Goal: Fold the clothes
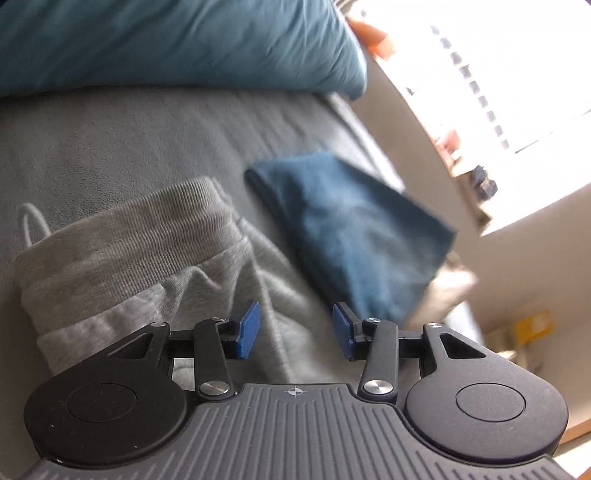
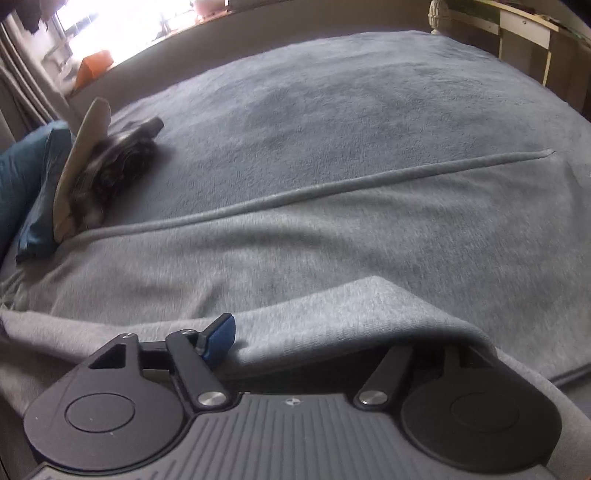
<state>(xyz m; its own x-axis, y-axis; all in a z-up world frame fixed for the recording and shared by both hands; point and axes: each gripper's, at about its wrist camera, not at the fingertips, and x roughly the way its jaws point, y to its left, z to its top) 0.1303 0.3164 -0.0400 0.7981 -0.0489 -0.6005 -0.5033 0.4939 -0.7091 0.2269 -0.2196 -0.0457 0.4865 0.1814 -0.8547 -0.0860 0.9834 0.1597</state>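
Observation:
In the left wrist view a light grey garment (image 1: 147, 266) with a ribbed waistband and a drawstring lies crumpled on the bed. My left gripper (image 1: 295, 330) hovers just above its near folds, with the blue pads (image 1: 247, 328) apart and nothing between them. In the right wrist view a fold of grey garment (image 2: 369, 314) is draped over my right gripper (image 2: 299, 343). It hides the right finger, and only the left blue pad (image 2: 221, 338) shows. The jaws stand wide, with the cloth lying loose across them.
A folded dark blue garment (image 1: 351, 229) lies right of the grey one, near the bed's edge. A teal pillow (image 1: 177, 40) is behind. A small stack of folded clothes (image 2: 92, 173) sits at far left. A grey blanket (image 2: 351, 110) covers the bed, and a desk (image 2: 524, 26) stands beyond.

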